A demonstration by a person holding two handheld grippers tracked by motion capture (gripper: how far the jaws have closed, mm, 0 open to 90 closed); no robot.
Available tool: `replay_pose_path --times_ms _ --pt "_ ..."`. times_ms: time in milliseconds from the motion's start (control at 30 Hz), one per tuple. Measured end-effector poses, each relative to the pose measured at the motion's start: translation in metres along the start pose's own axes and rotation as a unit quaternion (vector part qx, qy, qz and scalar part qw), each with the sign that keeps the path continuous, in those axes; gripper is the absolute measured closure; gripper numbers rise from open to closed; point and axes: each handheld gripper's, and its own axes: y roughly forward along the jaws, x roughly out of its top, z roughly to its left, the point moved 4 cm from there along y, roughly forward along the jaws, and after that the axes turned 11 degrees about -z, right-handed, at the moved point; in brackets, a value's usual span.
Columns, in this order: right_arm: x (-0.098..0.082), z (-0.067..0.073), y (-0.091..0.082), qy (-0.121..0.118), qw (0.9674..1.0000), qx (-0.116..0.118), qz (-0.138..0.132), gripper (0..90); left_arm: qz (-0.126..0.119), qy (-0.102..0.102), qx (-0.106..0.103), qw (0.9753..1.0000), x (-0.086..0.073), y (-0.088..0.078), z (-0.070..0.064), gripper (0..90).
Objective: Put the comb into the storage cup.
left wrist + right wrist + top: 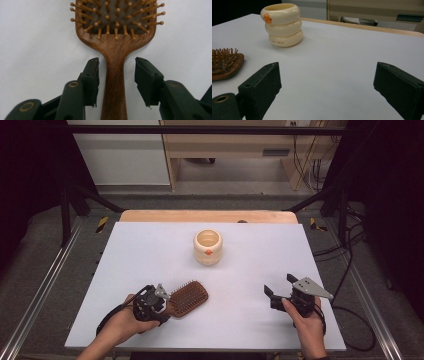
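Hairbrush (189, 298): wooden paddle brush, lying bristles-up on the white tabletop (150, 250) toward the near left; we see its head pointing away from the person and to the right, its handle toward the left hand (127, 322).
Handle (114, 82): in the left gripper view we find it running straight up between the two black jaws, roughly centred, with white tabletop visible on either side.
Left tool (165, 307): jaws partly closed around the brush handle; we see a narrow gap between each pad and the wood, so no pad presses on it and the brush is not gripped.
Right tool (281, 286): held just above the near right part of the tabletop, well apart from the brush; in the right gripper view (325, 82) we see its jaws standing wide with bare tabletop between them.
Right hand (306, 322): wrapped around the body of the right tool, forearm entering from the bottom edge of the high view.
Holder (207, 247): cream container shaped like three stacked rings, with a small orange mark on its side; we place it upright near the middle of the tabletop, beyond both tools and apart from the brush.
Bristles (116, 15): wooden pins with rounded tips, set in a dark pad.
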Motion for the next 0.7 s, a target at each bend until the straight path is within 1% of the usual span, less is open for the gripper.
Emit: replay_pose_path --times_ms 67,233,400,433,467,567,667,700 --pt "-0.0001 0.0003 0.0002 0.000 1.0000 0.001 0.000 7.8 0.001 -0.001 0.000 1.0000 -0.0001 0.0011 0.0000 56.4" --pt "-0.0005 0.0004 0.0004 0.002 1.0000 0.002 0.001 7.8 0.010 0.007 0.001 0.9999 -0.0002 0.0043 -0.0011 58.5" --pt "-0.0009 0.0006 0.0007 0.001 1.0000 0.003 0.002 7.8 0.010 0.009 0.002 0.9999 0.0001 0.0064 -0.0015 61.3" --pt "-0.0009 0.0008 0.0007 0.001 1.0000 0.003 0.003 7.8 0.016 0.015 0.003 0.9998 0.0000 0.0076 -0.0018 62.7" --pt "-0.0009 0.0009 0.0007 0.001 1.0000 0.003 0.003 7.9 0.016 0.015 0.004 0.9997 -0.0002 0.0083 -0.0022 63.2" --pt "-0.0010 0.0008 0.0007 0.002 1.0000 0.004 0.003 7.9 0.015 0.014 0.002 0.9998 -0.0006 0.0084 -0.0021 64.2" --pt "-0.0010 0.0007 0.0007 0.003 1.0000 0.004 0.003 7.9 0.014 0.015 0.000 0.9998 -0.0009 0.0085 -0.0025 68.0" --pt "-0.0009 0.0009 0.0007 0.002 1.0000 0.004 0.003 7.9 0.014 0.010 0.000 0.9999 -0.0007 0.0090 -0.0023 68.3"
